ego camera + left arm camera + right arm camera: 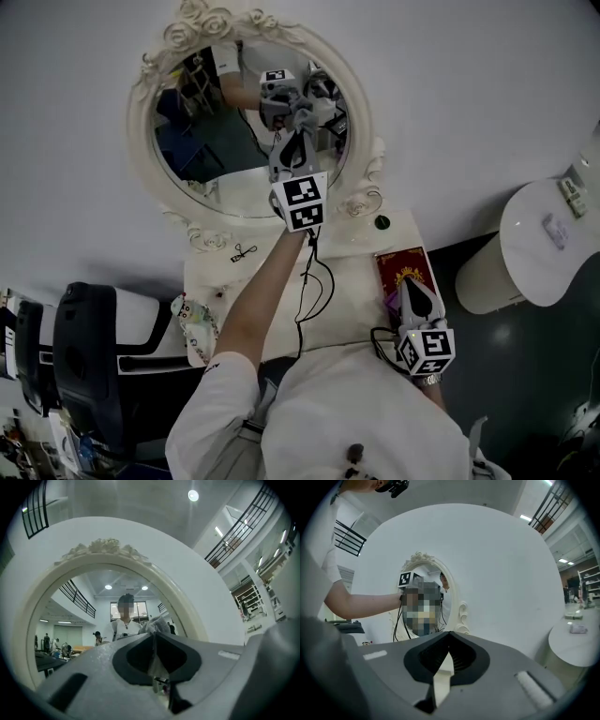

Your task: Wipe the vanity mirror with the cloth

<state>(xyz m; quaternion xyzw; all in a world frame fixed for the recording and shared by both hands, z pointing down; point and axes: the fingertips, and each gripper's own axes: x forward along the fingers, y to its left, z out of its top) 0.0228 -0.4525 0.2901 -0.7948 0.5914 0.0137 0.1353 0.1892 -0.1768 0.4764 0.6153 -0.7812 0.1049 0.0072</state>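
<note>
An oval vanity mirror (211, 141) in an ornate white frame (141, 131) leans against the wall above a white vanity top (347, 281). My left gripper (292, 148) is raised to the glass, right of centre, and is shut on a crumpled grey cloth (307, 116) that presses on the mirror. In the left gripper view the cloth (157, 626) bunches above the closed tips of the left gripper (153, 635), with the frame (105, 548) arching around. My right gripper (419, 298) rests low over the vanity's right side, shut with nothing held; in its own view the right gripper (449, 633) faces the mirror (446, 581).
A red booklet (403, 267) lies under the right gripper. A small dark knob (382, 222) and a black clip (244, 251) sit near the mirror base. A black cable (314, 286) hangs from the left gripper. A white round stand (534, 244) is right; a black chair (84, 356) left.
</note>
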